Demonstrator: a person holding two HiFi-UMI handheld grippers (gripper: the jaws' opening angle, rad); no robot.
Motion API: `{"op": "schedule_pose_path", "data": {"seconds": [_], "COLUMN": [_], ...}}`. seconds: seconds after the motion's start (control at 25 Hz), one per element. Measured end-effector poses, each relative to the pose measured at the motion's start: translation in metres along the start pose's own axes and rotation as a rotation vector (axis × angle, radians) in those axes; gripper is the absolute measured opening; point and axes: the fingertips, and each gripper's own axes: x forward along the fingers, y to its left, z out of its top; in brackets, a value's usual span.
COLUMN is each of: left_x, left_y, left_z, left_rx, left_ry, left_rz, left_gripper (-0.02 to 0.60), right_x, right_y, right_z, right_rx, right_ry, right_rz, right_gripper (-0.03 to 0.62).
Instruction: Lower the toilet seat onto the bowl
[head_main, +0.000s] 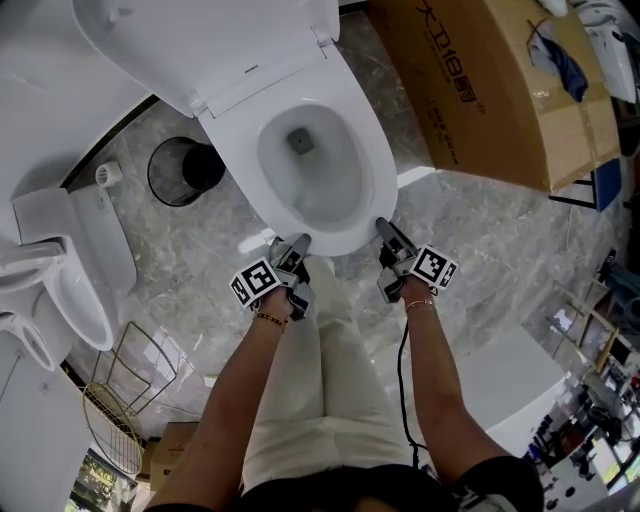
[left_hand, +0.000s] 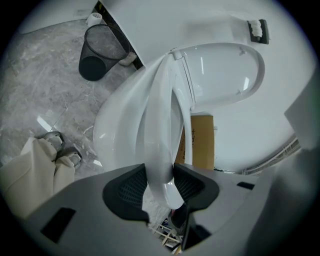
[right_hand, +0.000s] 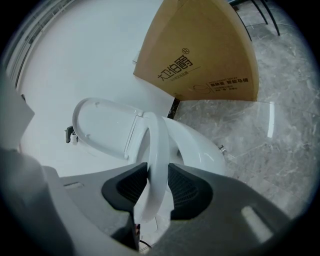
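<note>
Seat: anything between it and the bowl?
Nothing visible. The left hand-held gripper and right hand-held gripper clamp the seat at its front edge; below it is only the bare bowl. The lid stands up behind.

You're standing in what looks like a bathroom-fittings shop or stockroom, not a home bathroom. The toilet in front of you sits out on an open, marble-patterned floor. A second toilet stands just to your left, with more white fixtures beside it. A big printed cardboard box stands on the floor to the right of the toilet. A mesh bin and wire baskets lie about on the floor. A clutter of small items, too small to tell apart, crowds the lower right.
</note>
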Motion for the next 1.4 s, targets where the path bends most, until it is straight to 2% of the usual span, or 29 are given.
{"op": "schedule_pose_path", "data": {"seconds": [0.44,0.68,0.92,1.04,1.12,1.2,1.4], "left_x": [0.006,-0.004,-0.015,-0.023,-0.027,-0.029,-0.035], "left_y": [0.018,0.031,0.04,0.044,0.044,0.044,0.04], "left_z": [0.0,0.005,0.014,0.024,0.026,0.027,0.029], "left_rx": [-0.013,-0.072,-0.055,-0.016,0.002,0.004,0.026], "left_ry": [0.007,-0.042,-0.062,-0.102,-0.114,-0.12,-0.138], "left_rz": [0.042,0.067,0.098,0.135,0.143,0.139,0.133], "left_gripper": [0.171,0.195,0.193,0.098,0.052,0.043,0.018], "right_x": [0.007,0.004,-0.005,-0.006,-0.007,-0.009,-0.006], "right_y": [-0.019,-0.029,-0.04,-0.041,-0.041,-0.041,-0.031], "right_z": [-0.003,-0.002,-0.004,-0.008,-0.009,-0.009,-0.015], "right_rx": [0.034,0.065,0.074,0.069,0.051,0.029,-0.005], "right_ry": [0.002,-0.057,-0.099,-0.078,-0.069,-0.068,-0.032], "right_rz": [-0.042,-0.098,-0.155,-0.161,-0.178,-0.194,-0.185], "right_gripper": [0.133,0.135,0.133,0.132,0.077,0.005,0.005]}}
